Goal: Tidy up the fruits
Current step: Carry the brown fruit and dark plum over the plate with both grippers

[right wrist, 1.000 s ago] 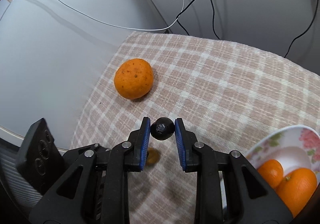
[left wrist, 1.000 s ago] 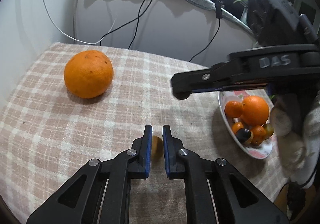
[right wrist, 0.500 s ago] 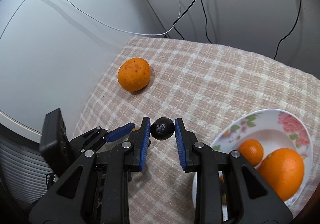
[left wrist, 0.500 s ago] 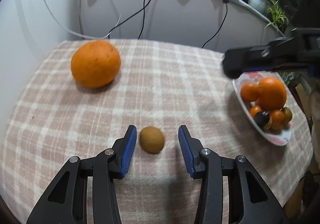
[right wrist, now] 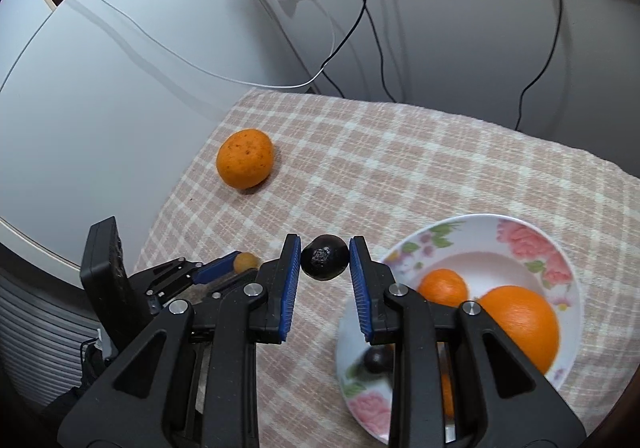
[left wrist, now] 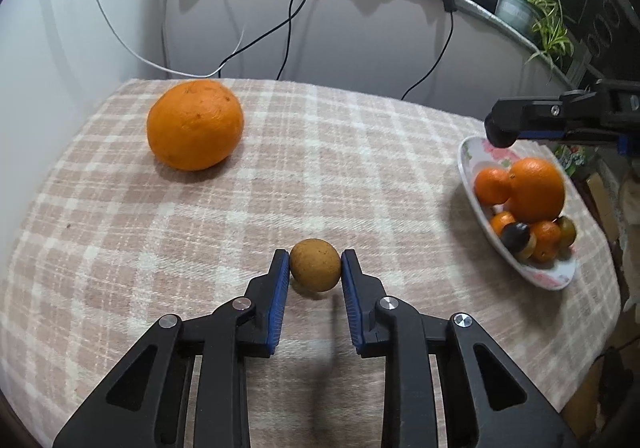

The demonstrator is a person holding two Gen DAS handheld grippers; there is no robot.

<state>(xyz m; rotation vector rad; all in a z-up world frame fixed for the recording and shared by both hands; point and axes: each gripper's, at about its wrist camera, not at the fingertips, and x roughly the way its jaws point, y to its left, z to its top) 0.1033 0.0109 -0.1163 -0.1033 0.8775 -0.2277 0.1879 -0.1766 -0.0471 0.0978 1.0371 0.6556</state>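
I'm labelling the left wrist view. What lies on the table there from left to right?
Big orange → small brown fruit between the left claw's pads → flowered plate heaped with fruit.

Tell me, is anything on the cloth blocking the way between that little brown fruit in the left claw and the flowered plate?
Nothing visible does. The small brown fruit sits between the pads of the left gripper, and only bare checked cloth lies between it and the plate. The large orange lies far off to the other side.

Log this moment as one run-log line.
left gripper: closing on brown fruit | right gripper: holds dark fruit | plate: partly filled
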